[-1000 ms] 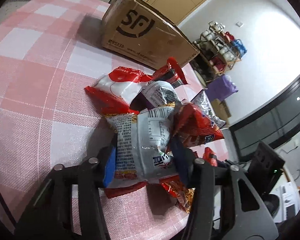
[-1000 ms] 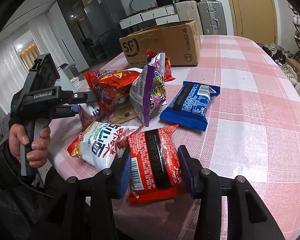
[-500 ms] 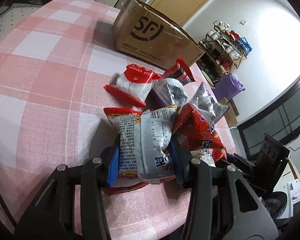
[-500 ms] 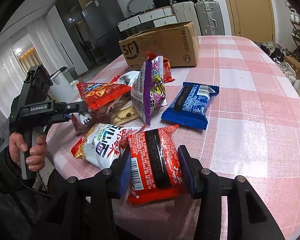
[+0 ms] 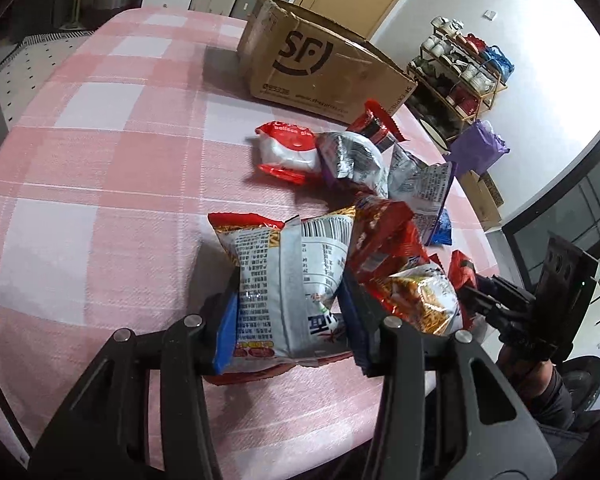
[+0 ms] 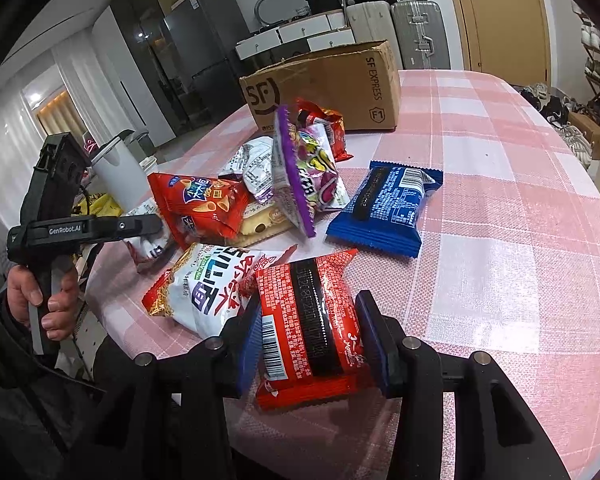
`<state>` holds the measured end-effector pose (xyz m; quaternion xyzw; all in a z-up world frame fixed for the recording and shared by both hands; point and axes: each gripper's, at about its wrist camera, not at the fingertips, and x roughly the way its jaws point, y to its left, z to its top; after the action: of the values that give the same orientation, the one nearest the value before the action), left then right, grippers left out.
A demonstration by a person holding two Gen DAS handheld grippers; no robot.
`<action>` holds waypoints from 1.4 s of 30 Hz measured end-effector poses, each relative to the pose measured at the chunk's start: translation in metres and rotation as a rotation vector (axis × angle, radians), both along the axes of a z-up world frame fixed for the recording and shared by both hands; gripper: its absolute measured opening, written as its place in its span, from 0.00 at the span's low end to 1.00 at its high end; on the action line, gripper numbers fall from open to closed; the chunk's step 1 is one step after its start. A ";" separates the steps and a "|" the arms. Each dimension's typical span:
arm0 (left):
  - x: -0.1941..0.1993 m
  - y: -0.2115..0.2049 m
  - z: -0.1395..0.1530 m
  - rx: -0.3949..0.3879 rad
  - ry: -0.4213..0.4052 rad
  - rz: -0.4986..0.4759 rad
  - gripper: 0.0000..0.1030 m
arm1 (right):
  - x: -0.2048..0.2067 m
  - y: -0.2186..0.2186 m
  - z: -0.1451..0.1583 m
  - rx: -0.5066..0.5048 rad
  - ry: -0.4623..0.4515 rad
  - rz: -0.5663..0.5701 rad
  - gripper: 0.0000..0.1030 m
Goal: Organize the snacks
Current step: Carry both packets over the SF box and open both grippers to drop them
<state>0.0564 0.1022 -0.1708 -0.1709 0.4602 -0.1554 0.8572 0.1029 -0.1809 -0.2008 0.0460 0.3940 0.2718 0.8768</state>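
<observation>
left tongs (image 5: 288, 320): grip 1 silver packet (image 5: 288, 276) | right tongs (image 6: 308, 344): grip 1 red packet (image 6: 308, 320) | loose: maybe 7

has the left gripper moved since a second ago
Yes. In the right wrist view the left gripper, shut on a silver snack pack, has carried it toward the cardboard box, past the white-and-red noodle bag lying on the table.

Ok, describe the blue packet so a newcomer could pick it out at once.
Start at the cardboard box on the pink checked tablecloth. In front of it lies a snack heap; the blue packet lies flat at its right edge. It is the only all-blue wrapper, with a white barcode.
</observation>
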 end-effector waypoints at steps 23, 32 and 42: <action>0.019 -0.027 0.112 0.225 -0.261 -0.016 0.41 | 0.010 -0.014 0.096 0.189 -0.248 -0.042 0.44; 0.064 -0.038 0.148 0.232 -0.301 -0.044 0.41 | 0.050 -0.007 0.149 0.222 -0.319 -0.009 0.44; 0.136 -0.053 0.176 0.218 -0.304 -0.052 0.41 | 0.103 0.009 0.182 0.245 -0.320 0.025 0.44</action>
<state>0.1927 0.0495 0.0054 -0.0393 0.3438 -0.1509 0.9260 0.2055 -0.1715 -0.0184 0.1035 0.2142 0.3323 0.9127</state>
